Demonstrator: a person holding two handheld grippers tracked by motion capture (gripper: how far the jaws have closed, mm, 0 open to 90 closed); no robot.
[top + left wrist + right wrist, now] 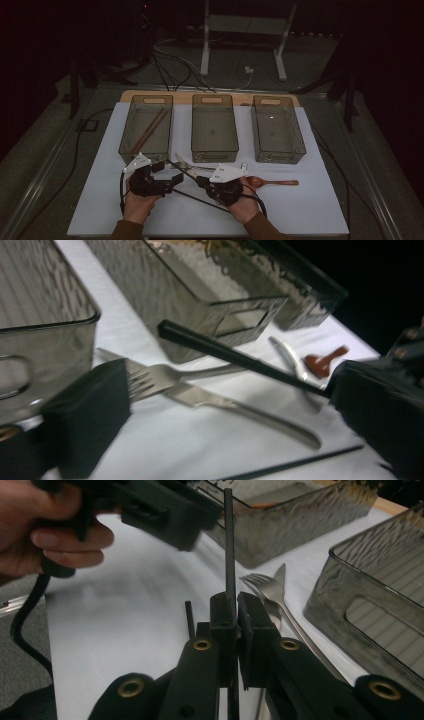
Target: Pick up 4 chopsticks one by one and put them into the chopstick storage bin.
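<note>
In the lower middle of the high view we see two hand-held grippers close together on a white mat [300,210]. The right gripper [202,181], right of centre, has its jaws pressed together on a black chopstick [182,169]; in the right gripper view the pads [223,611] pinch the stick, which rises straight up the middle of the frame toward the upper edge. A second black chopstick [202,200] lies on the mat just below the grippers, slanting toward the lower right.

The left gripper [169,176], left of centre, has its jaws spread wide, holding nothing. In the left gripper view its two black pads [92,412] stand at the lower left and lower right corners, and the held chopstick [235,359] crosses the gap between them without touching either that we can tell. Below it a metal fork [155,379] and a knife [240,412] lie crossed on the mat; a brown spoon [272,182] lies at the right of the high view.

Three clear bins sit across the middle of the high view: the left bin [131,131] holds brown chopsticks [150,129], then the centre bin [214,150] and right bin [299,135]
</note>
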